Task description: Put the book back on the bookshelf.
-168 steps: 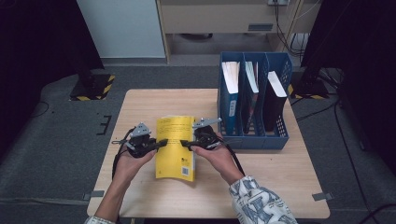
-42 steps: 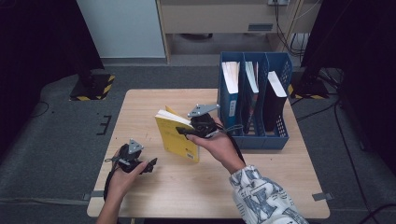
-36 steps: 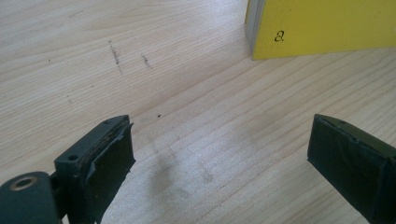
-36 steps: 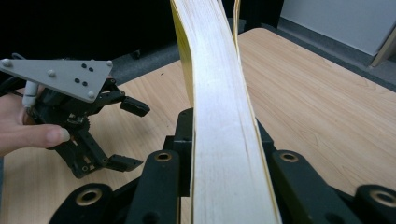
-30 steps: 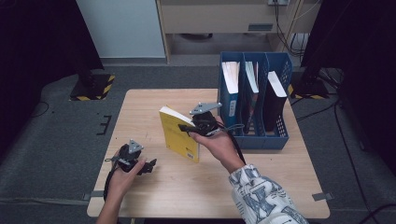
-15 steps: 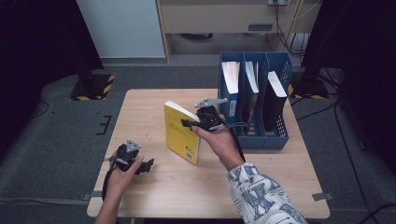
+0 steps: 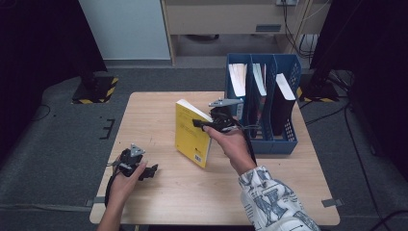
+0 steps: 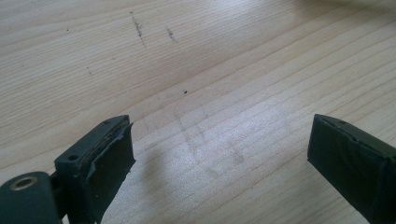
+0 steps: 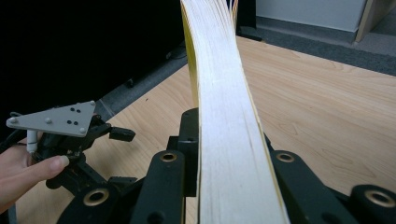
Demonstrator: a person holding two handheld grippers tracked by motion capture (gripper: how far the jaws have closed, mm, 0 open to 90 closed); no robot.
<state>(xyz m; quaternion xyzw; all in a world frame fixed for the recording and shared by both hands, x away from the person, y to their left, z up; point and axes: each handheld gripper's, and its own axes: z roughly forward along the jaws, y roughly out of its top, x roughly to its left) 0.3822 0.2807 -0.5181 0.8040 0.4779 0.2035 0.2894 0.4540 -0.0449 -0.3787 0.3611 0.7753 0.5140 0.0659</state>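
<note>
Yellow book (image 7: 191,132) raised upright; right gripper (image 7: 204,123) clamping.

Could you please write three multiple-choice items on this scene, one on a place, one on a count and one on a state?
1. Where is the left gripper?
A. On the table near the person's edge, apart from the book
B. Inside the file rack
C. On top of the book

2. How many compartments does the blue file rack have?
A. Two
B. Three
C. Five

3. What is the state of the yellow book?
A. Lying flat and shut on the table
B. Held tilted up on edge by the right gripper
C. Standing in the rack

Answers: 1 A, the high view shows it low on the wooden table, left of the book, and its own view shows bare wood between its open fingers. 2 B, two dividers split the rack into three slots. 3 B, the right gripper view shows the page edges clamped between its fingers.
</note>
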